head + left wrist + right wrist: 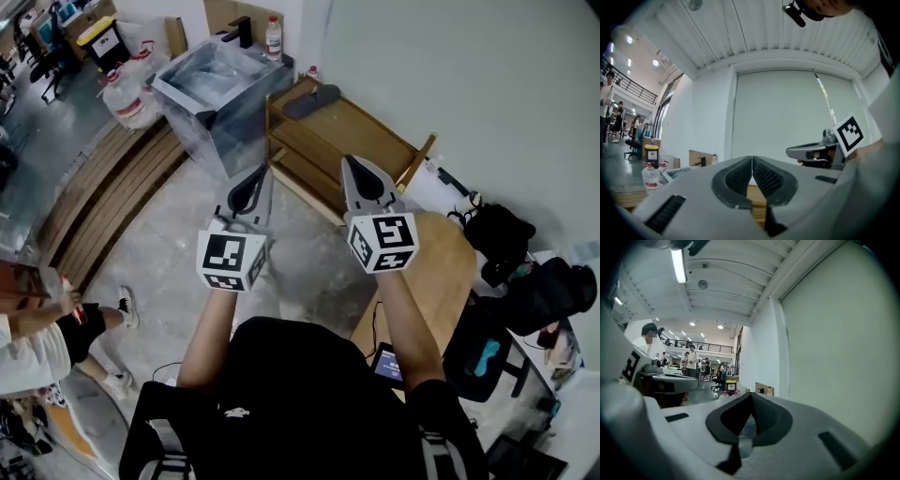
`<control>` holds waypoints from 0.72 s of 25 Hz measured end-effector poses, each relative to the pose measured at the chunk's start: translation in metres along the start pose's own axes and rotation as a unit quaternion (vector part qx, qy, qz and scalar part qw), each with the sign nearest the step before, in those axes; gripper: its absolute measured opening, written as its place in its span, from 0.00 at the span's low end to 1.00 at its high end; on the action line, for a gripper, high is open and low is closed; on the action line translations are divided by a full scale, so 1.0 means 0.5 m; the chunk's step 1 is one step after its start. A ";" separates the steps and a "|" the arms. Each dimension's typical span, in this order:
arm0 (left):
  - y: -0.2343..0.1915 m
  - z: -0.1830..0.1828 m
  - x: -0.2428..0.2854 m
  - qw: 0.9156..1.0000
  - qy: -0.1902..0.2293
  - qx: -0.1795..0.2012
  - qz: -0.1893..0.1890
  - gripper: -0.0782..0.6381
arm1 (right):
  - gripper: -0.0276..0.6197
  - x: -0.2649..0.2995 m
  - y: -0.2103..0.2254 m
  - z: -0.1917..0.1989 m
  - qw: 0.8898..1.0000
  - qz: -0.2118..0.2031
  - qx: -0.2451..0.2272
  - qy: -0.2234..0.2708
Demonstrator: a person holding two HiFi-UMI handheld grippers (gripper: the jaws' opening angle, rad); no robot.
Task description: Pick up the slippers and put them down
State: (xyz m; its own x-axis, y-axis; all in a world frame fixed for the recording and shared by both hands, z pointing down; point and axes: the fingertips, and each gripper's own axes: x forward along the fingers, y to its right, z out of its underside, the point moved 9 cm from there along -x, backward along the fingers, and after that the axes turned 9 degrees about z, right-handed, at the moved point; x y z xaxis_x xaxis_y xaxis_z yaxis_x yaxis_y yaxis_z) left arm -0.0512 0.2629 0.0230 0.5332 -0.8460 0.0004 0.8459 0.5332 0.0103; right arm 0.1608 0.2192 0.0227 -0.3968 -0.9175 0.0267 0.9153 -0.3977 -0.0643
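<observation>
A dark grey slipper [314,99] lies on the top shelf of a low wooden rack [349,141] by the wall, ahead of both grippers. My left gripper [256,176] is held level in the air, short of the rack, with its jaws shut and nothing between them. The right gripper [353,169] hangs beside it at the same height, also shut and empty. In the left gripper view the closed pads [740,177] meet in a line, and the right gripper [813,152] shows at the right. In the right gripper view the pads [764,416] touch too.
A clear plastic box [220,89] stands left of the rack, with water bottles [127,94] and wooden planks [112,183] further left. A round wooden table [450,272] and black bags [502,234] are at the right. A person [56,328] stands at the lower left.
</observation>
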 end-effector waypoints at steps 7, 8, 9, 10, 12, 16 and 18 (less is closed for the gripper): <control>-0.109 0.012 0.081 1.000 -0.004 0.006 -0.002 0.12 | 0.02 0.127 0.011 0.000 1.000 0.003 0.008 0.000; -0.127 0.014 0.092 1.000 -0.001 0.002 -0.002 0.12 | 0.02 0.146 0.012 0.000 1.000 0.003 0.009 -0.001; -0.145 0.017 0.103 1.000 0.001 -0.002 -0.003 0.12 | 0.02 0.165 0.012 0.000 1.000 0.002 0.010 -0.002; -0.162 0.018 0.113 1.000 -0.001 -0.005 -0.004 0.12 | 0.02 0.184 0.012 0.000 1.000 0.001 0.009 -0.003; -0.195 0.019 0.134 1.000 -0.007 -0.009 -0.005 0.12 | 0.02 0.222 0.013 0.000 1.000 0.001 0.009 -0.004; -0.257 0.014 0.177 1.000 -0.011 -0.009 -0.003 0.12 | 0.02 0.294 0.014 -0.006 1.000 0.004 0.013 -0.010; -0.287 0.010 0.196 1.000 -0.013 -0.008 0.003 0.12 | 0.02 0.329 0.010 -0.010 1.000 0.005 0.012 -0.013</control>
State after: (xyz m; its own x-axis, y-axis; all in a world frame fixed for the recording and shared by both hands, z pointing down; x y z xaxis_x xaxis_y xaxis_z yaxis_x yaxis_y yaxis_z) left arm -0.1204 0.1037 0.0267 0.5375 -0.8428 0.0256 0.8432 0.5376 -0.0049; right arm 0.1000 0.0662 0.0218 -0.3855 -0.9213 0.0513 0.9209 -0.3876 -0.0405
